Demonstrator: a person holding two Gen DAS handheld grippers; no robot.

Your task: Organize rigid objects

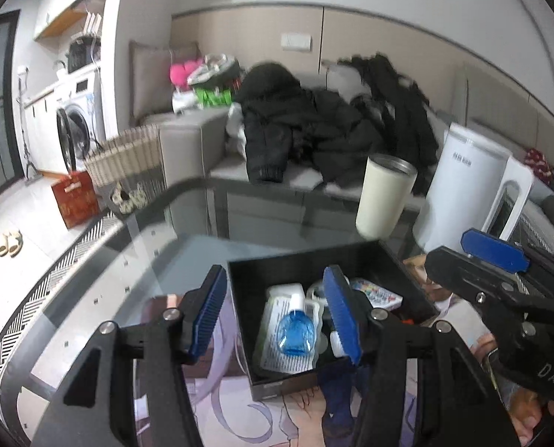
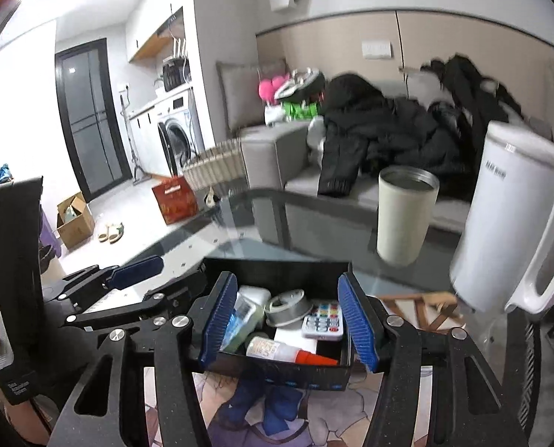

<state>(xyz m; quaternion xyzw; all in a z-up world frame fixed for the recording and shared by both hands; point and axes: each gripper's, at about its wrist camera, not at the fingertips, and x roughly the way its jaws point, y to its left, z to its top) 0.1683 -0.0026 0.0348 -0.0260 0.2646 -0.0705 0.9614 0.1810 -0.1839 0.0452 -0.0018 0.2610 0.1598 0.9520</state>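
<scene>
A black open box [image 1: 355, 257] [image 2: 277, 264] stands on the glass table on a printed mat. It holds a blue packaged item [image 1: 295, 335], a white bottle with a red cap [image 2: 288, 352], a small remote with coloured buttons [image 2: 323, 322], a grey round item [image 2: 288, 305] and a white case [image 1: 286, 292]. My left gripper [image 1: 277, 320] is open, its jaws either side of the box's left wall. My right gripper [image 2: 290, 326] is open and empty over the box's near part; it also shows in the left wrist view [image 1: 500, 260].
A cream tumbler [image 1: 385, 195] [image 2: 405, 212] and a white kettle [image 1: 470, 190] [image 2: 515, 219] stand behind the box on the right. Beyond the table is a grey sofa [image 2: 273, 145] with black jackets [image 1: 295, 126]. A red box [image 2: 174, 199] and a basket [image 1: 127, 156] are on the floor.
</scene>
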